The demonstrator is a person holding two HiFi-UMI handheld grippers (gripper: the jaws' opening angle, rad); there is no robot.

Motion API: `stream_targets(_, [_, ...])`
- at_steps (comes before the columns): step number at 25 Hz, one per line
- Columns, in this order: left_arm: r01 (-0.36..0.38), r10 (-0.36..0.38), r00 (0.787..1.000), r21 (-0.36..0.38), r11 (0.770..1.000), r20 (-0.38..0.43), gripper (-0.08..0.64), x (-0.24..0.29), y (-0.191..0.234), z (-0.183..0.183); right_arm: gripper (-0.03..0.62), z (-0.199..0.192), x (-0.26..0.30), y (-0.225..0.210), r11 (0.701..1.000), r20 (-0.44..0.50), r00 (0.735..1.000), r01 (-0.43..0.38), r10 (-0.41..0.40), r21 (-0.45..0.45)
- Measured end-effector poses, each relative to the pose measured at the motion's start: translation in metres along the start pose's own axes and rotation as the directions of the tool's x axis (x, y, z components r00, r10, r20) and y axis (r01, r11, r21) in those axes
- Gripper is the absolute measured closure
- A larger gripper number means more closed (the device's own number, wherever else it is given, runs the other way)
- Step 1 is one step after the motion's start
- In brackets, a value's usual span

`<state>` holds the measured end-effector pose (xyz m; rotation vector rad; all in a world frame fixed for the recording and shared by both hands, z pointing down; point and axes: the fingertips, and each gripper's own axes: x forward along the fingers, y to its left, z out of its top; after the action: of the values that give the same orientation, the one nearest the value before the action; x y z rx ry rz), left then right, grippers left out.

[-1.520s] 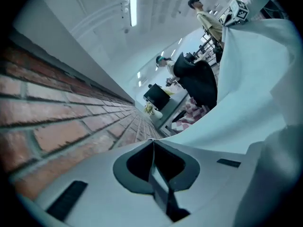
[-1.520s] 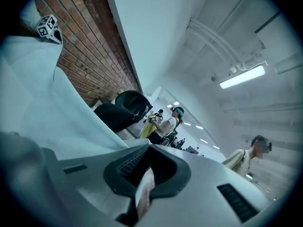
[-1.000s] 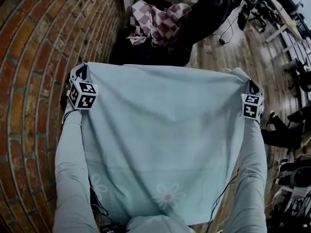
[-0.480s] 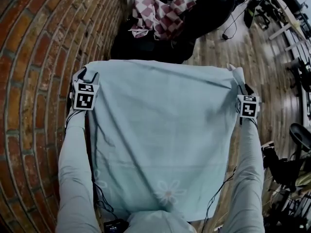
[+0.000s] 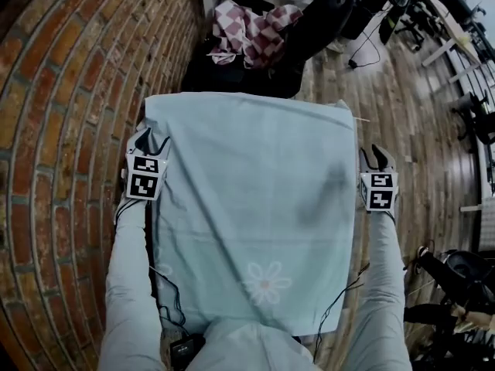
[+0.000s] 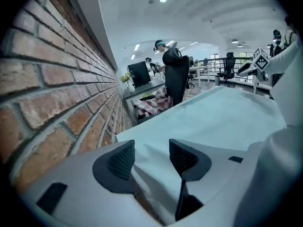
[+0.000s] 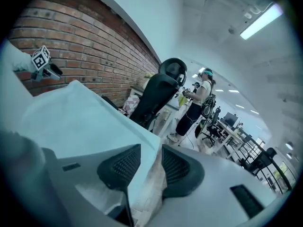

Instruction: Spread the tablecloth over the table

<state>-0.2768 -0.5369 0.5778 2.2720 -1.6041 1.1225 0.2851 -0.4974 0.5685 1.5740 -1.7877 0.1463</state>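
Observation:
The pale blue tablecloth with a flower print lies flat over the table, its far corners draped down. At its left edge is my left gripper, near the brick wall. Its jaws are opening, and in the left gripper view the cloth lies loose between the jaws of that gripper, with the pads off it. My right gripper is at the cloth's right edge. Its jaws are opening too. In the right gripper view the cloth's edge hangs in that gripper's gap, unpressed.
A brick wall runs close along the table's left side. Beyond the far edge stands a black office chair with a red-and-white checked cloth beside it. Wooden floor lies to the right. A person stands further off.
Both grippers let go of the far corners and drew back toward me along the cloth's sides. The cloth dropped from stretched to lying flat on the table.

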Motion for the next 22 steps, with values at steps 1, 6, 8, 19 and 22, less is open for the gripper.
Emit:
stream_targets(1, [0.013, -0.013, 1.0, -0.006, 1.0, -0.006, 0.33, -0.012, -0.012, -0.005, 0.465, -0.003, -0.013, 0.012, 1.0, 0.011, 1.0, -0.02, 0.02, -0.005])
stream_targets(6, [0.062, -0.061, 0.996, 0.015, 0.998, -0.062, 0.33, -0.062, -0.068, -0.038, 0.465, -0.027, -0.072, 0.066, 0.992, 0.036, 0.993, -0.115, 0.113, 0.049])
stream_targets(8, [0.076, -0.073, 0.993, 0.024, 0.997, -0.09, 0.33, -0.08, -0.089, -0.056, 0.465, -0.047, -0.093, 0.089, 0.984, 0.025, 0.987, -0.159, 0.157, 0.083])
stream_targets(19, [0.115, -0.114, 0.98, -0.006, 0.993, -0.161, 0.33, -0.107, -0.169, -0.126, 0.465, -0.121, -0.129, 0.179, 0.967, -0.037, 0.97, -0.238, 0.242, 0.094])
stream_targets(22, [0.095, -0.1, 0.988, -0.051, 0.994, -0.12, 0.331, -0.107, -0.17, -0.129, 0.471, -0.128, -0.127, 0.186, 0.966, -0.036, 0.967, -0.248, 0.251, 0.076])
